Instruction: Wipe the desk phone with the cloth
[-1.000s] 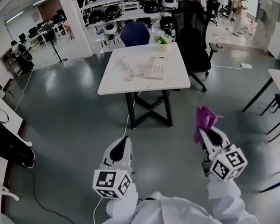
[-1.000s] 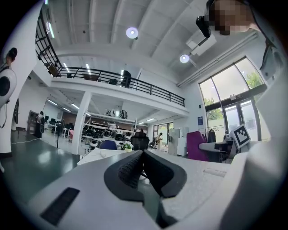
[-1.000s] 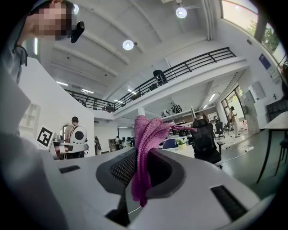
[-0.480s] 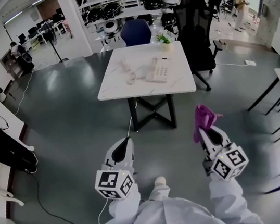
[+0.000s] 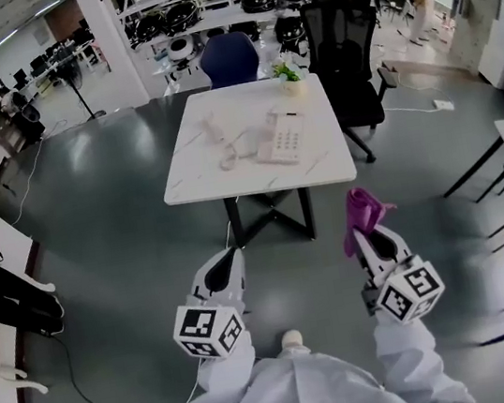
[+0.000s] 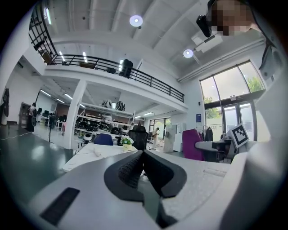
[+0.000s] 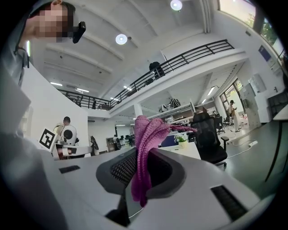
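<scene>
Right tongs (image 5: 368, 231) pinch purple cloth (image 5: 363, 209), left tongs (image 5: 224, 266) closed empty, white table (image 5: 198, 172) ahead.

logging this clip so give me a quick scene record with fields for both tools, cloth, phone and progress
left tool: shut, empty
right tool: shut on purple cloth, which sticks up past the tips
desk phone: on white table, handset lying off to its left
table extras: small potted plant at far edge
progress: wiping not yet begun; both tools short of the table
</scene>
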The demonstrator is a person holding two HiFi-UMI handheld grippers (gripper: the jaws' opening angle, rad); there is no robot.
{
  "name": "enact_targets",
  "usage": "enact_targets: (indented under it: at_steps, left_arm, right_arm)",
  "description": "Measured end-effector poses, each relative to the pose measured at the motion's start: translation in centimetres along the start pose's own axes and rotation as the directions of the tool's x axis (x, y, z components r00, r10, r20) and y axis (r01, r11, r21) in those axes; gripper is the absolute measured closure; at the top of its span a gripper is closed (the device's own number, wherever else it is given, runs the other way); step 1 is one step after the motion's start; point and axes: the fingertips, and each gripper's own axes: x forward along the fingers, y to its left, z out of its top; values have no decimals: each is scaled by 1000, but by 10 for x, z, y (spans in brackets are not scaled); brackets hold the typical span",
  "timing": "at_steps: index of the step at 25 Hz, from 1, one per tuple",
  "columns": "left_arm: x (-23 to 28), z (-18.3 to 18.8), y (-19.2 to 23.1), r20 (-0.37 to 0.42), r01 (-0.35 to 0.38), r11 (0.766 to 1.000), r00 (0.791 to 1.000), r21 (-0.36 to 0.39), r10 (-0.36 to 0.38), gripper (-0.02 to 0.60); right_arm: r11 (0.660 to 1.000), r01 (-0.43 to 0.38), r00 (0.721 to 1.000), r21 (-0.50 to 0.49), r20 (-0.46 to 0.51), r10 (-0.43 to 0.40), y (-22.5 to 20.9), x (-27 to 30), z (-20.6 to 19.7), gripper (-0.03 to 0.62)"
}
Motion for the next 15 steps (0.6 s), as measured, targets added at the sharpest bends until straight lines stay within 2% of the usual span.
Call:
enact_targets:
  at_steps: [15]
  left_arm:
    - [89,7,56,4,79,997,997,5,-79,584]
  right_arm:
    - [998,66,998,-9,16,-66,-38,88,0,554]
